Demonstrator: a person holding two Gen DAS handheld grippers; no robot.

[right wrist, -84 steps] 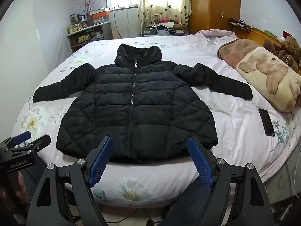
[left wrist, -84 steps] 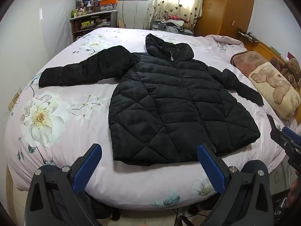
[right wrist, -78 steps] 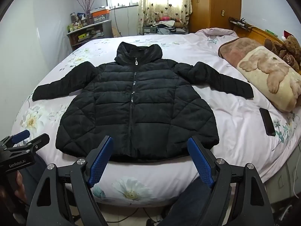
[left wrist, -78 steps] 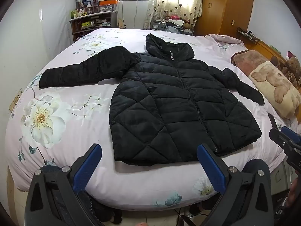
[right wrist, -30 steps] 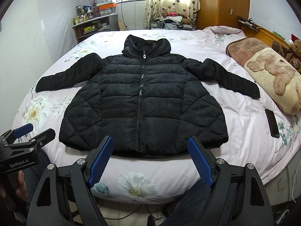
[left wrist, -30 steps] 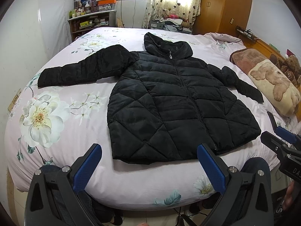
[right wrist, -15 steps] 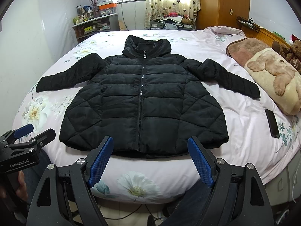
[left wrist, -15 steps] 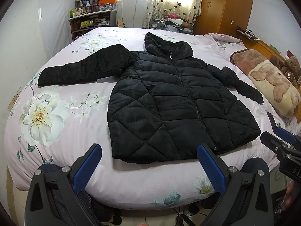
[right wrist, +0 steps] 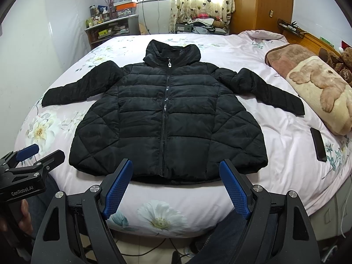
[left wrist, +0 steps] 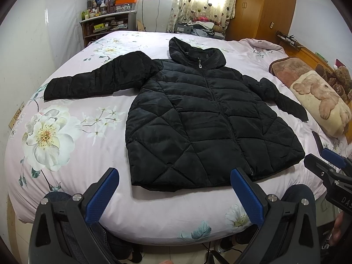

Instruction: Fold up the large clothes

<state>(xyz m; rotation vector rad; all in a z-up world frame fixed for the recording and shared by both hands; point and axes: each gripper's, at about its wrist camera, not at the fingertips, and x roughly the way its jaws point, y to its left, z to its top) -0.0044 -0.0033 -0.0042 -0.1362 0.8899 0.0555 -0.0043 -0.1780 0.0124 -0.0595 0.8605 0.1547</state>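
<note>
A black quilted hooded jacket (left wrist: 198, 121) lies flat and zipped on the floral bed (left wrist: 66, 132), both sleeves spread out; it also shows in the right wrist view (right wrist: 167, 118). My left gripper (left wrist: 175, 189) is open and empty, held off the bed's near edge below the jacket's hem. My right gripper (right wrist: 176, 182) is open and empty, just short of the hem near the zipper's bottom end. Each gripper shows at the edge of the other's view: the right one (left wrist: 330, 171) and the left one (right wrist: 33, 160).
A brown bear-print blanket (right wrist: 319, 88) and teddy bears lie at the bed's right side. A black phone (right wrist: 318, 144) rests on the sheet right of the jacket. A shelf (left wrist: 105, 26), a curtained window and a wooden wardrobe (left wrist: 264, 8) stand behind the bed.
Both grippers drifted slightly; the jacket has not moved and both grippers stay open.
</note>
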